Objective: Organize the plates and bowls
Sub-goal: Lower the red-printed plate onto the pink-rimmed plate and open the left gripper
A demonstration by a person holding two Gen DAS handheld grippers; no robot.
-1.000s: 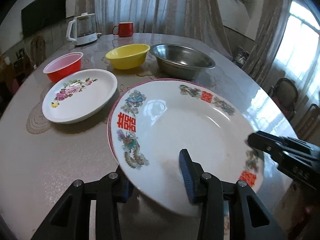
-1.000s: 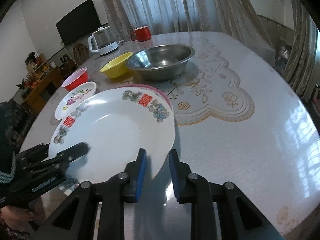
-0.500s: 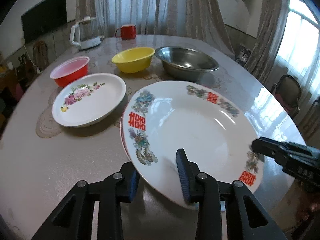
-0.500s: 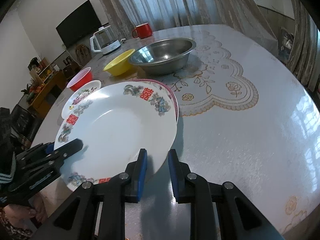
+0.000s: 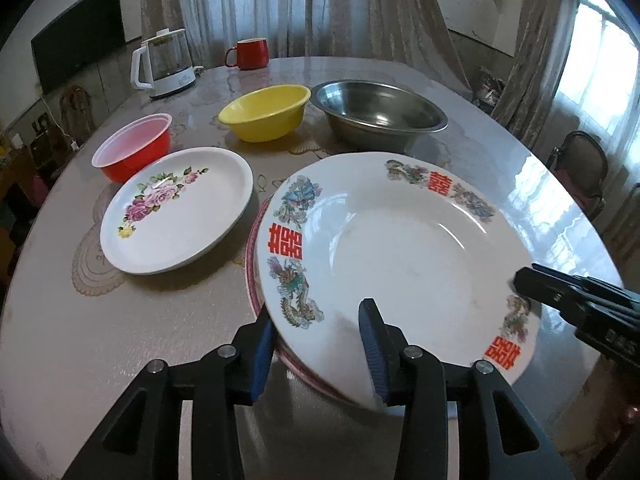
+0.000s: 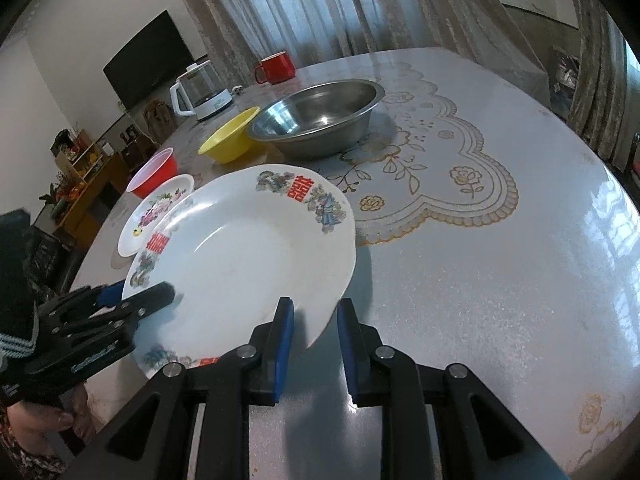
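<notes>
Both tools are on the big dragon-pattern plate [image 5: 400, 248] right now, one at each side of its near rim. The left tool [image 5: 320, 344] has the rim sitting between its blue pads and its jaws are opening, so the pads aren't really pressing anymore. The right tool [image 6: 312, 344] is set pretty narrow with the plate edge between its pads, the left pad over the top face and the right pad outside the rim; looks like a pinch on it.

The plate is tilted a bit, and a pink-rimmed plate [image 5: 256, 280] peeks out right underneath it, just ahead of the left tool.

Further out from the left tool, up and to the left, there's the rose plate [image 5: 176, 216] flat on the bench [image 5: 80, 340], with the red bowl [image 5: 132, 146] just behind it. The yellow bowl [image 5: 266, 112] and the steel basin [image 5: 378, 114] sit side by side beyond that. Way at the back are a kettle [image 5: 164, 64] and a red mug [image 5: 250, 53].
</notes>
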